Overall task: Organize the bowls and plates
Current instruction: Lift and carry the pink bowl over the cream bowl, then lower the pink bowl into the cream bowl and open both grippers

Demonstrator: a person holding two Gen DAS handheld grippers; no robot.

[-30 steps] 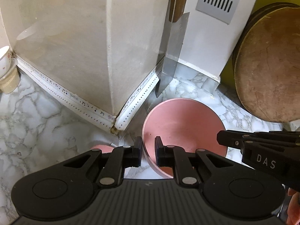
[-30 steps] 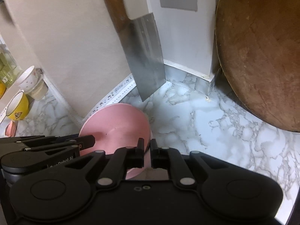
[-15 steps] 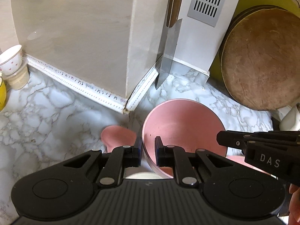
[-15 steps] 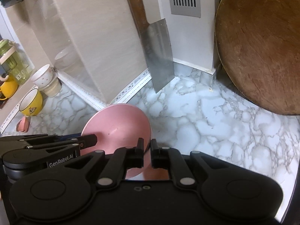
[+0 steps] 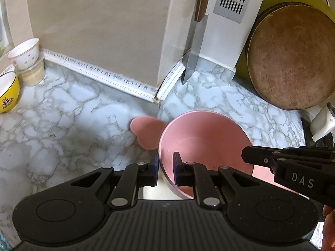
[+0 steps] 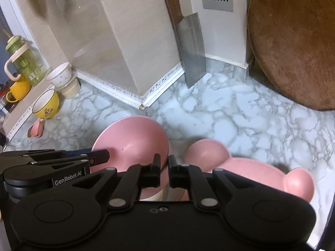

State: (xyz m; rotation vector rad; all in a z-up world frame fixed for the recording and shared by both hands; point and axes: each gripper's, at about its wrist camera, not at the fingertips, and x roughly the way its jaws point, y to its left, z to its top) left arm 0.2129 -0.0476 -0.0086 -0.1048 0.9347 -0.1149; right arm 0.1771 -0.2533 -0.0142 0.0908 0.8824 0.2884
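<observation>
While both tools pinch it | pink bowl (image 5: 205,138) between left tool (image 5: 165,168), right tool (image 6: 164,171)

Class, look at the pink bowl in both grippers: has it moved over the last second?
Yes. The pink bowl has been carried back from the cleaver and wall corner; more marble counter shows between them.

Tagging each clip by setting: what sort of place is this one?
Most likely a home kitchen counter: a cleaver leans on the wall, a round wooden chopping board stands beside it, and bowls and a mug sit on the marble-patterned worktop.
</observation>
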